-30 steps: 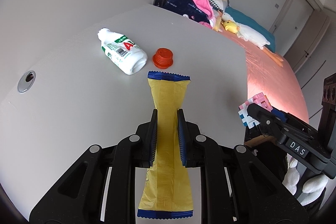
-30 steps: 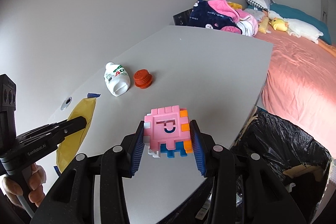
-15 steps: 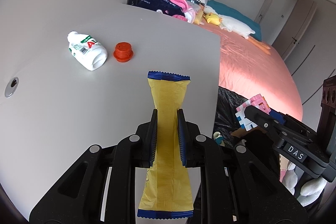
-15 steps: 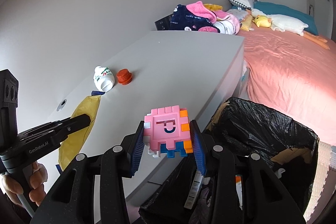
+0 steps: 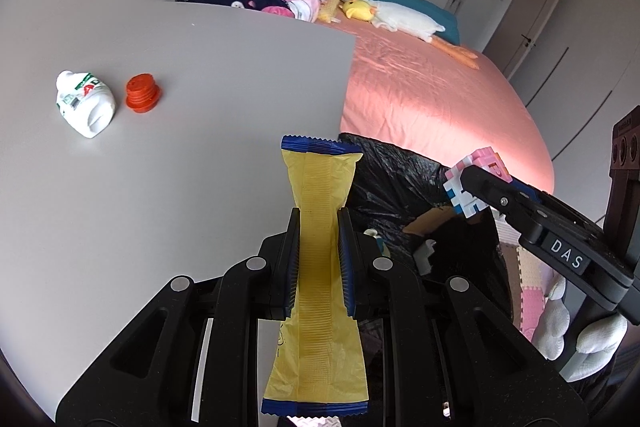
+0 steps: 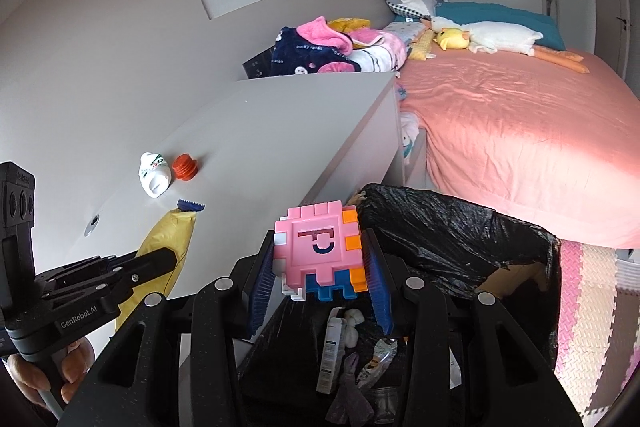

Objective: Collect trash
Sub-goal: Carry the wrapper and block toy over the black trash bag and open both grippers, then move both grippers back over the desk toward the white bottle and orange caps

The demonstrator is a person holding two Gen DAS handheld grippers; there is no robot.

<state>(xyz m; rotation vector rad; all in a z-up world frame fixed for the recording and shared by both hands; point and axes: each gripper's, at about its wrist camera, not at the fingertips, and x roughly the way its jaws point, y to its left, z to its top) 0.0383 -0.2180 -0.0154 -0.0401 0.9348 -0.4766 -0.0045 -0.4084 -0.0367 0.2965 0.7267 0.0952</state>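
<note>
Now both loads have been carried off the bench (image 5: 200,155) toward the bin bag (image 6: 460,227): the yellow wrapper (image 5: 322,267) is pinched in the left claw (image 5: 319,259), the block toy (image 6: 320,259) clamped in the right claw (image 6: 320,287) above the bag, ready for release.

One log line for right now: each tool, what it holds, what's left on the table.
left tool: shut on yellow wrapper | right tool: shut on pink block cube, over bin bag | table: white bottle, red cap
</note>
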